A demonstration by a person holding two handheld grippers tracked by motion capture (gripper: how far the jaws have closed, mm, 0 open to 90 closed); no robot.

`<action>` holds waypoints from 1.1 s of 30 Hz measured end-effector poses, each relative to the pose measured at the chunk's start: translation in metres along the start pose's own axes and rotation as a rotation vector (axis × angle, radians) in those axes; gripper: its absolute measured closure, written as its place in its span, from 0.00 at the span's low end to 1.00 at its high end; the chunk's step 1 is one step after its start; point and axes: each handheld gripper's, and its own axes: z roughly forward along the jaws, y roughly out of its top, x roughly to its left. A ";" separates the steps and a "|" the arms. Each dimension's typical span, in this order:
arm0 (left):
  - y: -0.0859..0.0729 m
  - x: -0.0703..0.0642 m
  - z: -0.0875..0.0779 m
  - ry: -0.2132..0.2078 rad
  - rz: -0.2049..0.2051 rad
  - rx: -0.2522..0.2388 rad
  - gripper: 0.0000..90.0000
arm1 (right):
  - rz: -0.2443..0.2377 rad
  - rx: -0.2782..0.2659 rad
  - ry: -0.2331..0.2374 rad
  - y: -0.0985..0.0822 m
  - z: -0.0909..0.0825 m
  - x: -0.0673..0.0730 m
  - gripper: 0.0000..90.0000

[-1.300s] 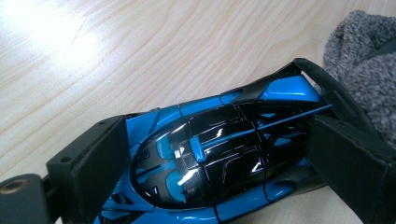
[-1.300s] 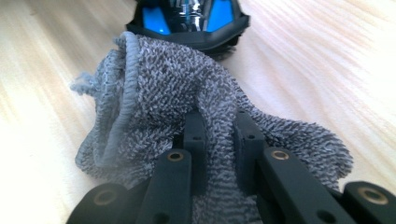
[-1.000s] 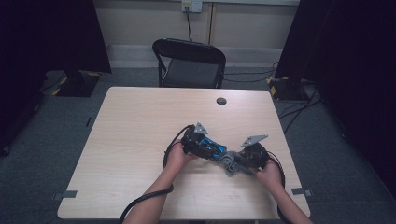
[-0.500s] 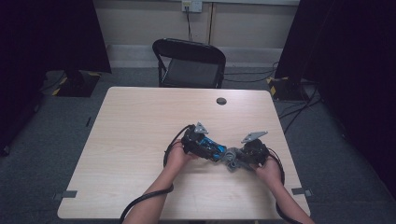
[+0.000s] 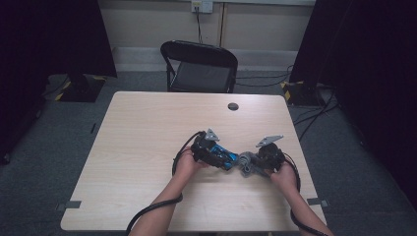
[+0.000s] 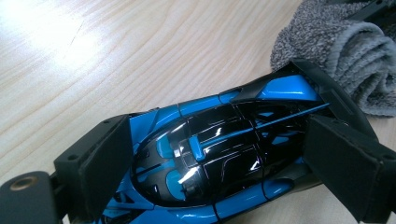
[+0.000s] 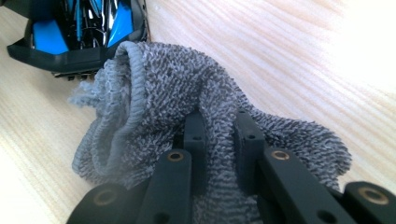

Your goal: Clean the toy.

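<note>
Wooden table (image 5: 147,147), glossy blue-black toy car (image 6: 219,154), grey cloth (image 7: 187,107)

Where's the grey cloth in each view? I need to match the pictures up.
High view: the cloth lies lower right of centre, between the blue car and the right claw.
Left gripper view: the cloth is at the top right corner, past the car's end.
Right gripper view: the cloth fills the centre, pinched in the claw.
Shared landmark: the car, beside the cloth in all three.
</note>
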 end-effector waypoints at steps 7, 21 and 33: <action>0.000 0.000 0.000 0.001 0.001 0.003 0.10 | 0.007 0.001 -0.006 0.003 0.002 -0.003 0.88; 0.000 0.000 0.000 0.000 0.001 0.000 0.10 | 0.063 -0.006 -0.040 0.009 0.000 -0.015 0.88; -0.001 0.000 0.000 -0.001 -0.003 -0.008 0.10 | 0.055 -0.019 -0.048 0.003 -0.012 -0.018 0.88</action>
